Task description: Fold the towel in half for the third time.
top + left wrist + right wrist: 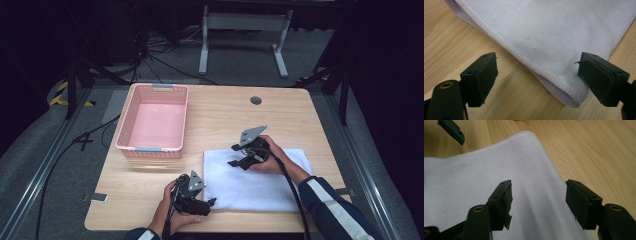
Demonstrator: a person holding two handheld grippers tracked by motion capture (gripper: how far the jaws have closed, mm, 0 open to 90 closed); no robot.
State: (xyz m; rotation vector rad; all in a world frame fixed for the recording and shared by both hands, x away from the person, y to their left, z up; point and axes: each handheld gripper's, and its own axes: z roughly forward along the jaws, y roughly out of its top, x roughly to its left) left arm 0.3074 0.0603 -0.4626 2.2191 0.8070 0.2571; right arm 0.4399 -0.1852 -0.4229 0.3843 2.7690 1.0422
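Our left tongs (pixel 537 77) hang with jaws apart over the near left corner of the white towel (pixel 554 32), gripping nothing. Our right tongs (pixel 539 203), jaws also apart, hover above the towel's far left part. It lies flat on the wooden surface (pixel 225 115), right of the pink basket (pixel 152 120).

Lab: black curtains, floor cables (pixel 150 52), metal rails (pixel 42 167), lone wooden table (pixel 225 107).
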